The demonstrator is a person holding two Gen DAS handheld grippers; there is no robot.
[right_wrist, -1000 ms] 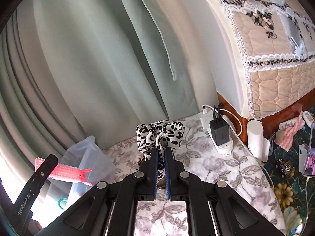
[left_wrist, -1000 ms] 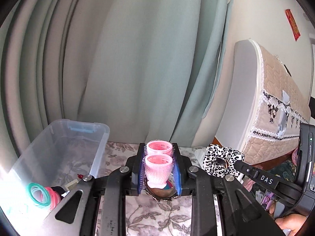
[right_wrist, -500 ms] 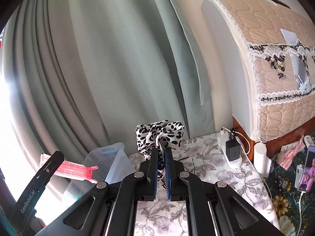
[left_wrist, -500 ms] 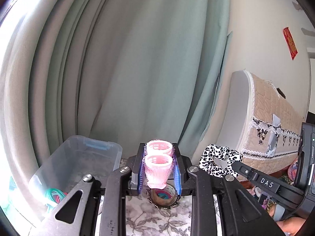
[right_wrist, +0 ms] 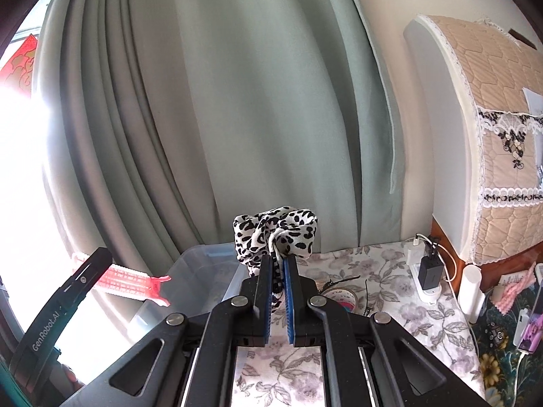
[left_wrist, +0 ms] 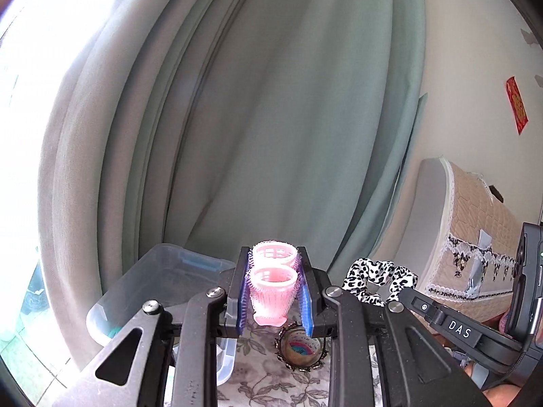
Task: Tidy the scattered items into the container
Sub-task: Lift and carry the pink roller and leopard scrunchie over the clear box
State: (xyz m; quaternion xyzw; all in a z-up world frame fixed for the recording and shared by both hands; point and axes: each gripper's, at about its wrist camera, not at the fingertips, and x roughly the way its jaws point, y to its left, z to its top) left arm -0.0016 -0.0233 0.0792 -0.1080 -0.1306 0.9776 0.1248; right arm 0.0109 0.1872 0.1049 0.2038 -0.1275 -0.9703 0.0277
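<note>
My left tool (left_wrist: 273, 288) is squeezing two pink plastic hair rollers (left_wrist: 271, 291); my right tool (right_wrist: 278, 291) is pinching a spotted black-and-white scrunchie (right_wrist: 275, 237), clear plastic box (left_wrist: 163, 278) at nine o'clock.

Pink hair rollers (left_wrist: 272, 285) sit between blue pads (left_wrist: 306, 305); the scrunchie (right_wrist: 275, 237) is white with black leopard spots; the curtain (right_wrist: 237, 101) is grey-green; the tablecloth (right_wrist: 373, 271) is white with grey flowers; the storage box (left_wrist: 163, 271) is clear with a blue latch.
</note>
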